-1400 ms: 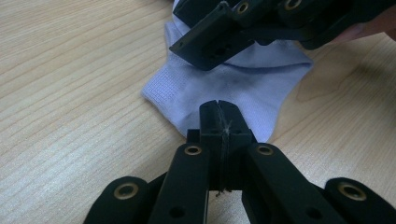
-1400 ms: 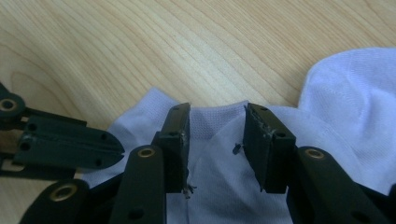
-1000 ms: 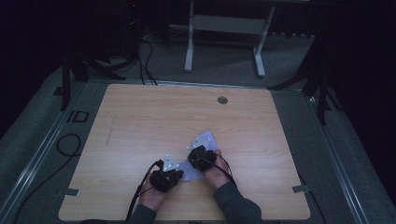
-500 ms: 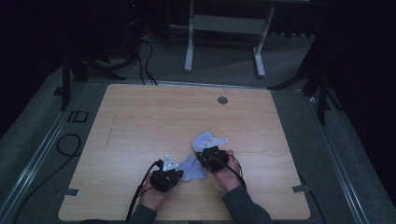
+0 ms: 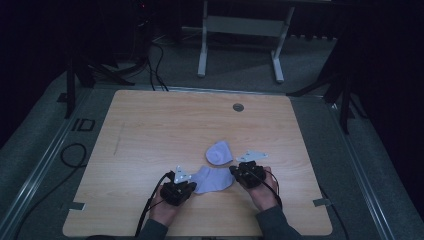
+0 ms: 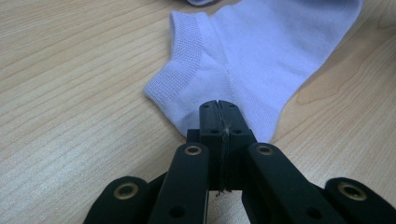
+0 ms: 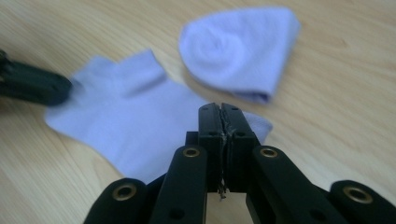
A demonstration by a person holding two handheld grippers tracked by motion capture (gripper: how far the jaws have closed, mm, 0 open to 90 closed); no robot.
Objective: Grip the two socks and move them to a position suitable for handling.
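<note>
Wooden table (image 5: pixel 150 130) in a pretty dark room, with a pale flat sock (image 5: pixel 212 179) lying near its front edge. Left gripper (image 6: pixel 218 108) has its jaws pressed together on the sock's heel end, just below the ribbed cuff (image 6: pixel 180 70). Right gripper (image 7: pixel 221 110) is clamped shut on the sock's opposite end, the toe side. Just behind the flat sock, touching or nearly so, sits a second sock (image 7: pixel 240 49) rolled into a bundle. Further back from the sock there's a round grommet (image 5: pixel 238 107) in the tabletop.
</note>
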